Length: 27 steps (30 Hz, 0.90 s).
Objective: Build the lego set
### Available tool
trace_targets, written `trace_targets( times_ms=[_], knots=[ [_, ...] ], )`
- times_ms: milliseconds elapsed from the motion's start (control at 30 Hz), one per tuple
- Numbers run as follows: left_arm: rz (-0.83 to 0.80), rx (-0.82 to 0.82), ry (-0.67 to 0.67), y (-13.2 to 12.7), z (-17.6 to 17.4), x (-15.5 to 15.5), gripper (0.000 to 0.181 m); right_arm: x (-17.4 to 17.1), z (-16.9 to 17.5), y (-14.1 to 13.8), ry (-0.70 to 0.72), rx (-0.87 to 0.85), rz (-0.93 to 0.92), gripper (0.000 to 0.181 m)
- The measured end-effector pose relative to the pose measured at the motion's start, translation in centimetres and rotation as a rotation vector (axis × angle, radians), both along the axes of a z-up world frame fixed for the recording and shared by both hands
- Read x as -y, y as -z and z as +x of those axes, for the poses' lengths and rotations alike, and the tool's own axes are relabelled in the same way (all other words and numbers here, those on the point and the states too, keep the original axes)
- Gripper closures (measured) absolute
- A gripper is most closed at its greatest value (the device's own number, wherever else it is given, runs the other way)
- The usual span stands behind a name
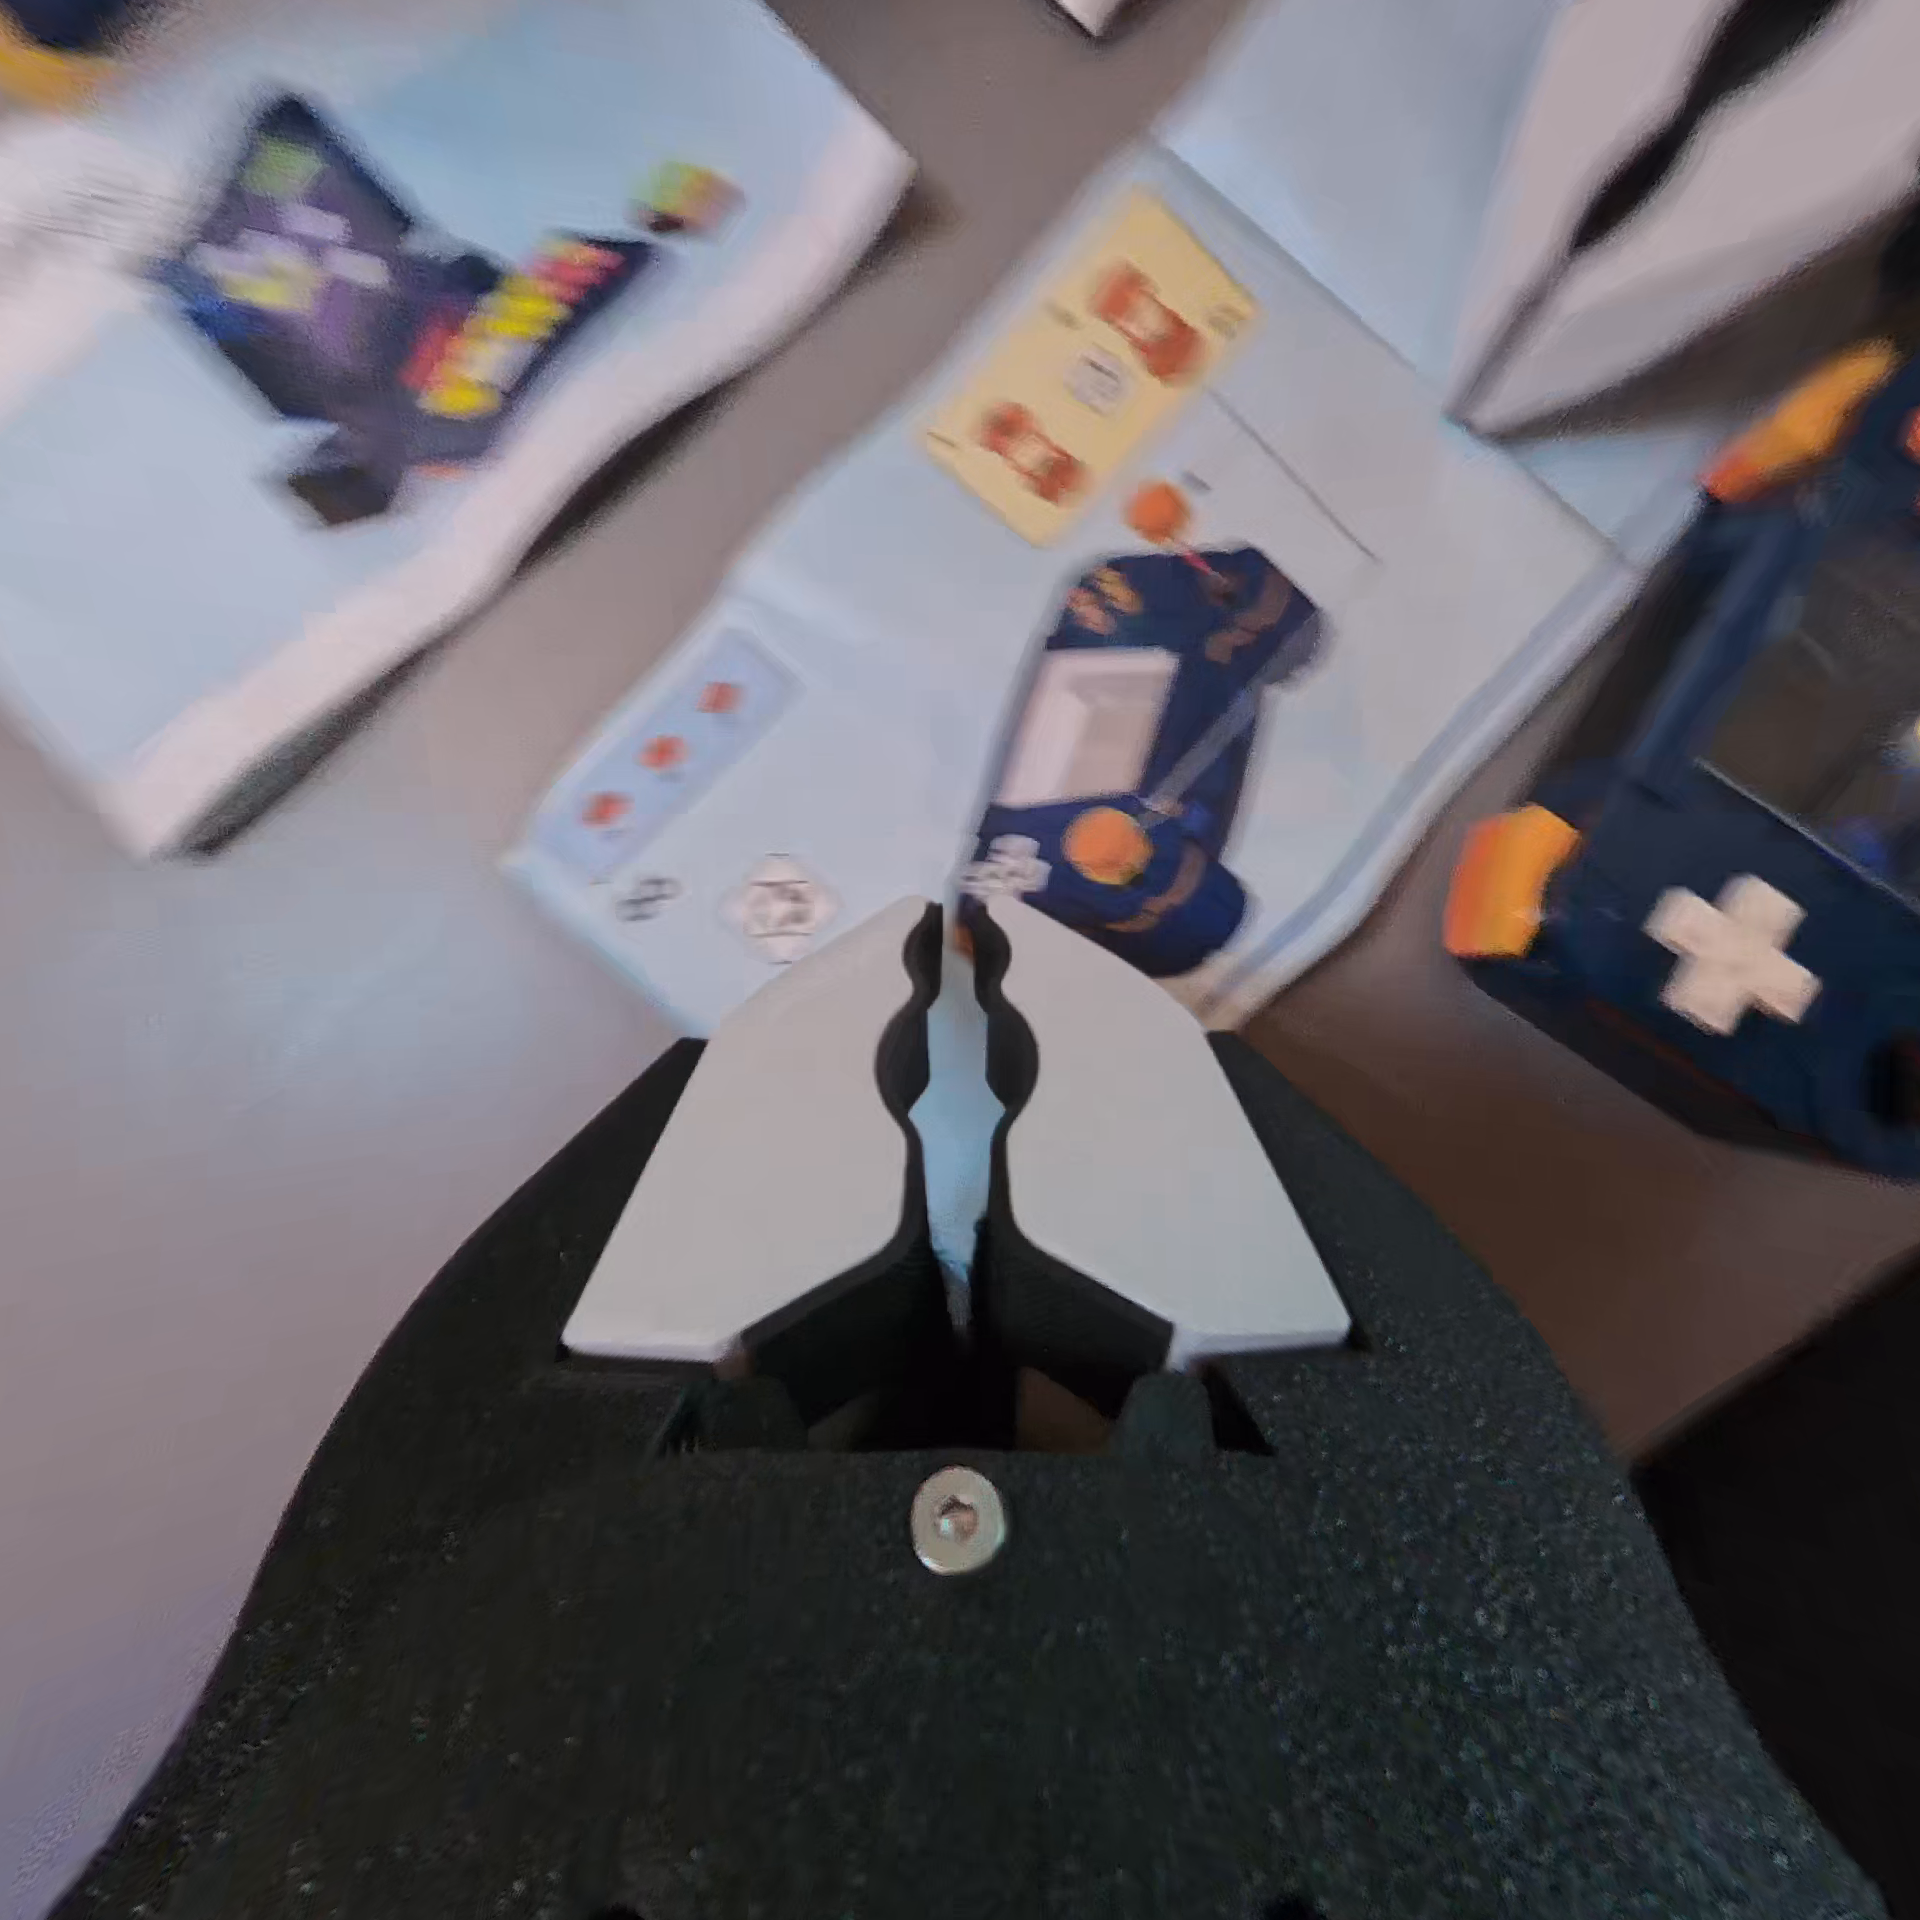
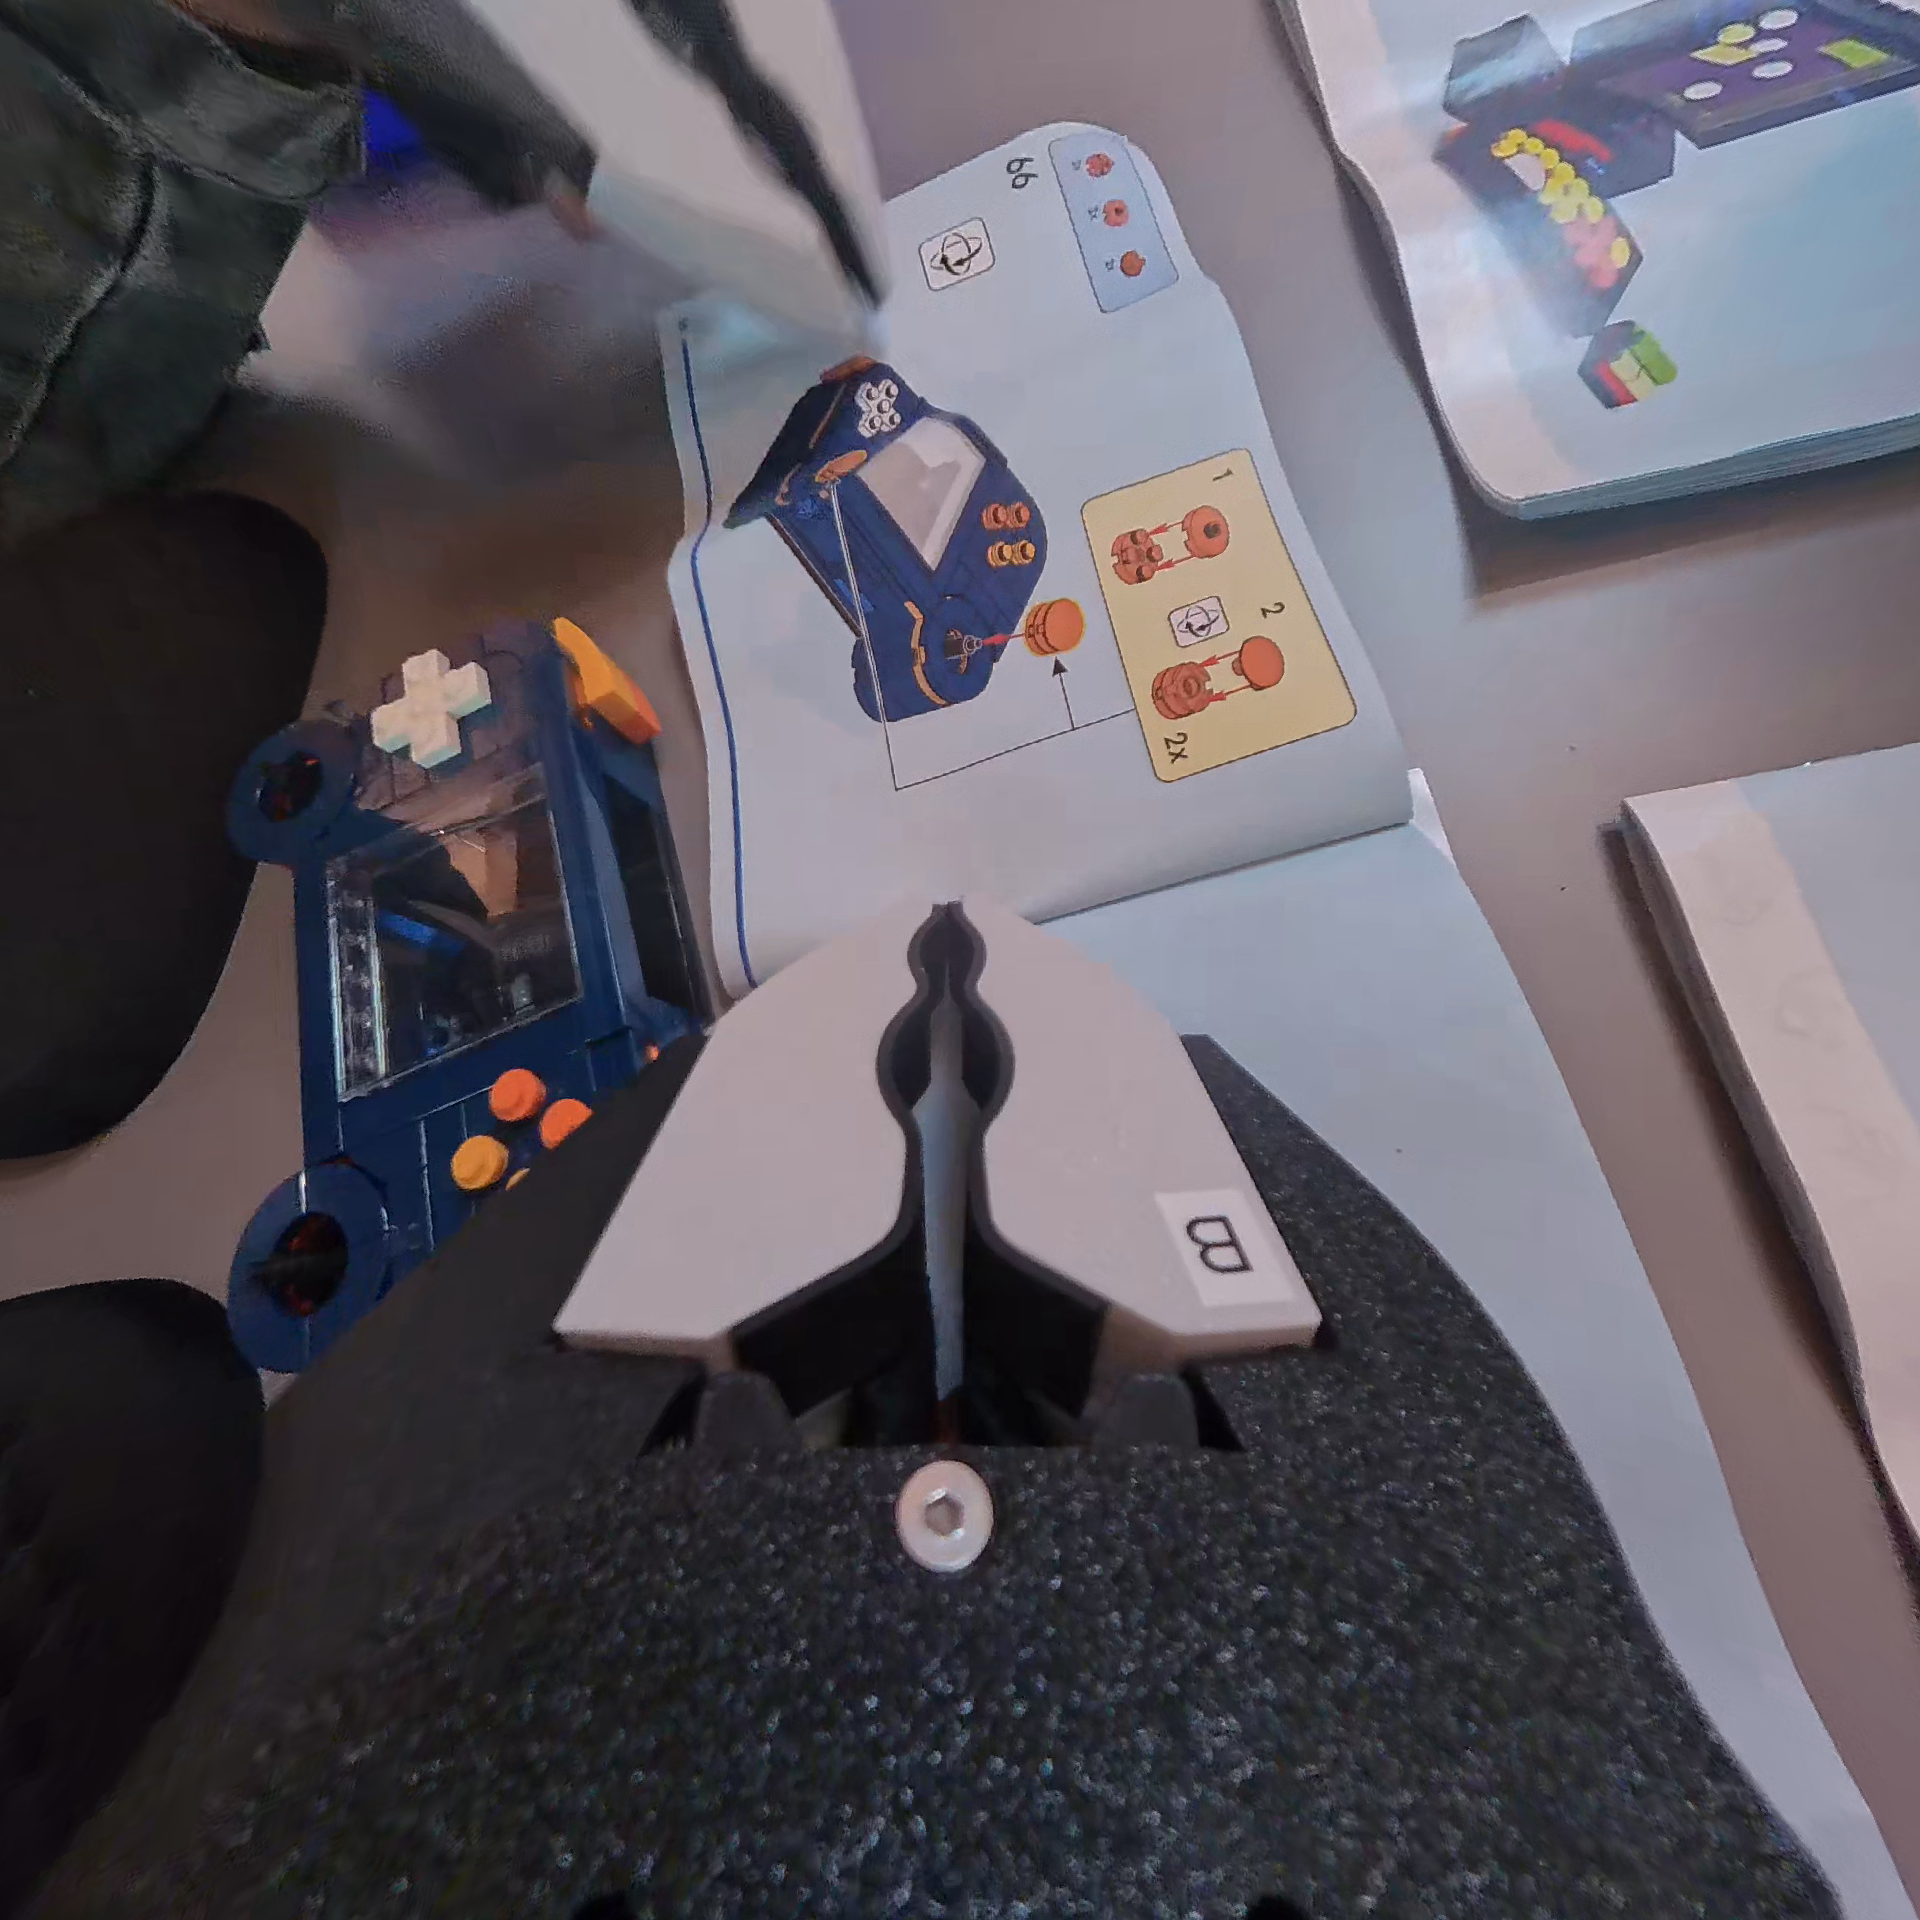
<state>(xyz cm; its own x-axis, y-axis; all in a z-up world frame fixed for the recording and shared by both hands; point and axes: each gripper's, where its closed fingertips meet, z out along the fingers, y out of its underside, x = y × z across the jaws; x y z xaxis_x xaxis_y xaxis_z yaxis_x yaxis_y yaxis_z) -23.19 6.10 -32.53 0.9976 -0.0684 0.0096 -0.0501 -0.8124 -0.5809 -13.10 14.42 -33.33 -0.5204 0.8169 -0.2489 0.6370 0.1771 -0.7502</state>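
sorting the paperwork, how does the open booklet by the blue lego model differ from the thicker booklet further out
The open booklet lies thin and curled, its page picturing a blue build with orange parts; the thick booklet pictures a dark purple one with yellow pieces. The open booklet lies right beside the blue lego model; the thick booklet lies apart, across bare table. Both have pale blue pages.

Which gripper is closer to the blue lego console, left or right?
Right. The right gripper sits just beside the blue lego console, which lies to its left. The left gripper is over the open instruction booklet, with the console farther off to its right.
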Motion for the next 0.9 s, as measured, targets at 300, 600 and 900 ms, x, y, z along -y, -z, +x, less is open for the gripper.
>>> trace_targets(
  times_ms=[300, 600, 900],
  knots=[
    [0.548, -0.081, -0.139, -5.6, -3.4, -2.7, 0.171, 0.0, 0.2, 0.0, -0.021, -0.023, 0.036, 0.181],
    [0.844, -0.134, -0.335, -7.7, -5.3, -2.7, 0.168, 0.0, 0.2, 0.0, -0.021, -0.029, 0.045, 0.181],
    [0.997, -0.239, -0.412, -9.4, -6.8, -1.0, 0.171, -0.1, 0.2, 0.0, -0.021, -0.031, 0.044, 0.181]
  ],
)
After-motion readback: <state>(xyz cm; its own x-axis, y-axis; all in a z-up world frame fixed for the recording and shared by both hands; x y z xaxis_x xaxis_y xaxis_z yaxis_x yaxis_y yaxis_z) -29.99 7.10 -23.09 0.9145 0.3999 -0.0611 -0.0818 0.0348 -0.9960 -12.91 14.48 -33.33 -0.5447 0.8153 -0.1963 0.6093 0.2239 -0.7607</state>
